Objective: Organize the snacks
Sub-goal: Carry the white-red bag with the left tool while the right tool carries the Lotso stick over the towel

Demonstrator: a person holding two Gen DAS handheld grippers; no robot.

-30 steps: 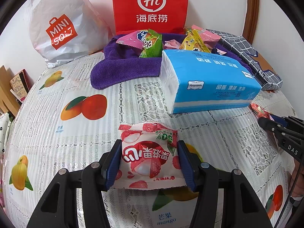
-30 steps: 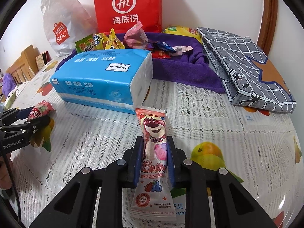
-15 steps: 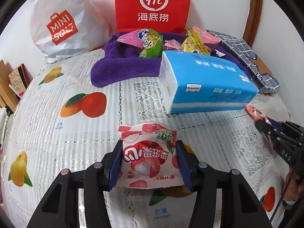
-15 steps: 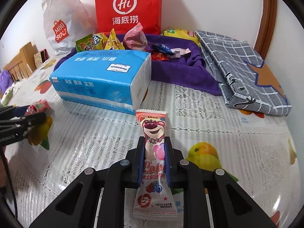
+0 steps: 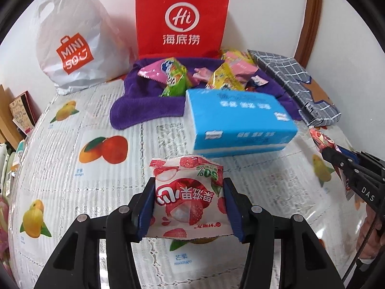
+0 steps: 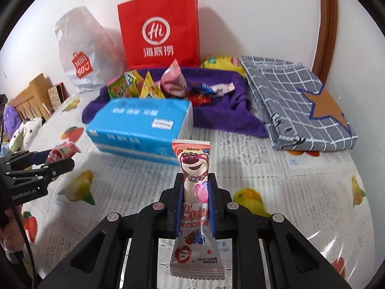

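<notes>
My left tongs (image 5: 189,207) are clamped on a white and red lychee snack packet (image 5: 189,200), the blue pads pressing its two side edges; their jaws had just been closing a little on it. The packet sits clear above the worktop (image 5: 96,175), which wears a lace cover printed with fruit pictures. My right tongs (image 6: 195,204) are squeezed nearly together on a slim pink bear snack stick (image 6: 193,185), gripped about its middle, with its top end poking out toward the far side and its bottom end hanging near the camera; these jaws too had just been closing on the stick.

Past both packets lies a blue tissue pack (image 5: 240,122), flat on the worktop. Just beyond it spreads a purple towel (image 5: 144,106) with a heap of loose snacks (image 5: 175,77) on it: green, yellow and pink wrappers. Against the far wall stands a red paper bag (image 5: 181,19), upright, and to its left slumps a white plastic bag (image 5: 72,45). On the far right, beside the towel, lies a folded grey checked cloth (image 6: 293,103) with an orange star.

From the left camera my right tongs show at the right edge with the stick in them; from the right camera my left tongs show at the left edge, holding the lychee packet.
</notes>
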